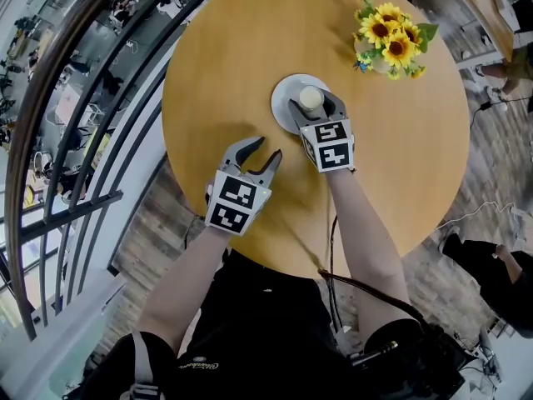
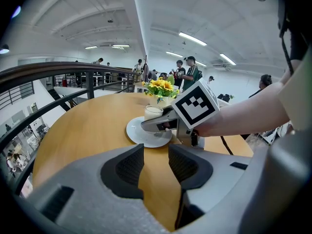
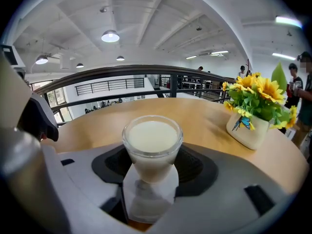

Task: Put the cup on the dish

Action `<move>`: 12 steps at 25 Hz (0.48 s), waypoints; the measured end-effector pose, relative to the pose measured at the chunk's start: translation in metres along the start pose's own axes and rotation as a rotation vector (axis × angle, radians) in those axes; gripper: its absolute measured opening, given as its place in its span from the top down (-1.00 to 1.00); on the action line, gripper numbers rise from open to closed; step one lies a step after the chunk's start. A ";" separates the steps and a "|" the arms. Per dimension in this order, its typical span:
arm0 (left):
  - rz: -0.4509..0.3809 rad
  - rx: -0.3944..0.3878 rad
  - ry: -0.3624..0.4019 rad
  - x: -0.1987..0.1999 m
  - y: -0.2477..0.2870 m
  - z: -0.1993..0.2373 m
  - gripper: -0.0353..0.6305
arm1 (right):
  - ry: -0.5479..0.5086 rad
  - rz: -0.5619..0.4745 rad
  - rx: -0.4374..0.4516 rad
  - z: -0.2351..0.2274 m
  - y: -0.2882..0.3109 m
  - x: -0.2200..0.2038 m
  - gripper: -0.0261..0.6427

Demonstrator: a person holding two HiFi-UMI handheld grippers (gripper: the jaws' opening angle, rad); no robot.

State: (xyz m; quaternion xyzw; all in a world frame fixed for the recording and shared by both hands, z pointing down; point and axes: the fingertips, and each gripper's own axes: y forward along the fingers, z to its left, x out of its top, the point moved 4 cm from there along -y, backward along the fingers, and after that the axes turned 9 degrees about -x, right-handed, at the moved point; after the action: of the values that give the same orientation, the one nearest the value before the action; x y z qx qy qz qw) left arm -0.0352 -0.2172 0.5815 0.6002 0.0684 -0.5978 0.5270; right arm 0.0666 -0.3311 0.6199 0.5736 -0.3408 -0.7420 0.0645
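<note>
"Is it down yet?"

"Nearly. The small clear glass cup point(image 1: 311, 97) of milky drink sits over the round white dish point(image 1: 281, 98), with the right gripper point(image 1: 316, 105) clamped on it. I can't tell whether its foot touches. Letting go is what's left."

"Anything in the way?"

"No. The left gripper point(image 1: 266, 150) is low over the round wooden bench point(image 1: 250, 40), jaws slightly apart and empty. The white pot of yellow sunflowers point(image 1: 390, 36) stands well apart."

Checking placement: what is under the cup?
The white dish sits below the cup, which the right claw grips. The claw hides the cup's base, so contact with the dish cannot be seen.
</note>
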 end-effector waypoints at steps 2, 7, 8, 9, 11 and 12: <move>0.000 0.001 0.005 0.001 0.000 0.000 0.41 | -0.002 0.000 0.001 0.000 0.000 0.000 0.16; 0.002 0.001 0.005 0.000 -0.002 0.000 0.41 | 0.000 0.016 0.002 0.000 0.000 0.001 0.16; 0.002 0.003 0.008 0.000 -0.002 0.000 0.41 | 0.001 0.015 0.002 0.001 0.000 0.001 0.16; 0.001 0.005 0.009 0.000 -0.003 0.000 0.41 | 0.003 0.013 0.003 0.002 0.000 0.002 0.16; 0.000 0.007 0.010 0.000 -0.003 0.000 0.41 | 0.009 0.012 0.006 0.001 0.001 0.001 0.16; 0.000 0.007 0.010 0.000 -0.003 0.000 0.41 | 0.015 0.015 0.006 0.000 0.000 0.001 0.16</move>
State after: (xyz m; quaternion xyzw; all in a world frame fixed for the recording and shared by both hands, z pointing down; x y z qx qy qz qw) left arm -0.0379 -0.2158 0.5800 0.6051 0.0690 -0.5950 0.5244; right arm 0.0658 -0.3315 0.6197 0.5767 -0.3469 -0.7363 0.0706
